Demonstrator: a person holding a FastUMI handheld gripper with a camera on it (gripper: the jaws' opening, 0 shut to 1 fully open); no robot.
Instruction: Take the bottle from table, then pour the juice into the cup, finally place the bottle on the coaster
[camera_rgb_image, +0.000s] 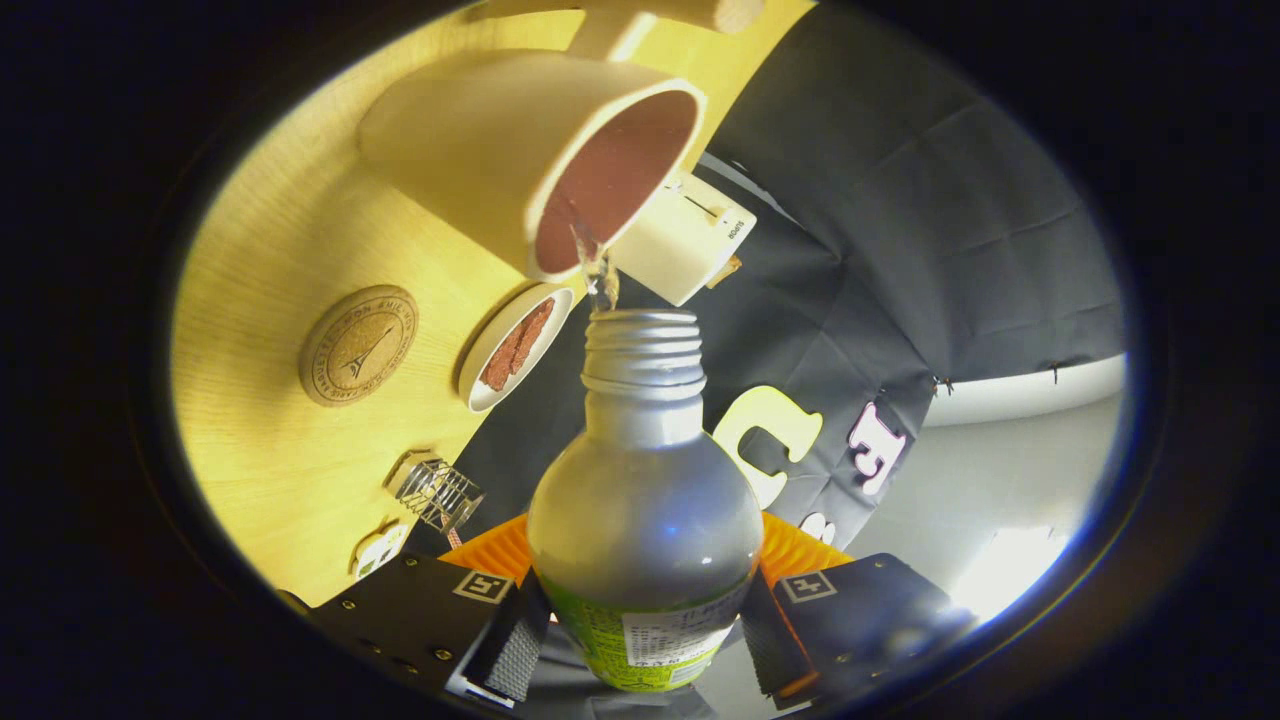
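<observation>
My gripper (640, 625) is shut on a clear plastic bottle (645, 500) with a green label, one finger pressing each side of its body. The bottle is tipped over, and its open threaded mouth (640, 330) sits just at the rim of a cream cup (530, 160) with a reddish-brown inside. A thin stream of liquid (598, 272) runs from the mouth into the cup. A round cork coaster (358, 345) lies on the light wooden table (270, 260), beside the cup and apart from it.
A small white dish (515, 345) with reddish pieces lies between coaster and bottle mouth. A white box-shaped device (690, 240) stands behind the cup. A small wire holder (437, 492) and a white item (378, 548) sit near the table's edge.
</observation>
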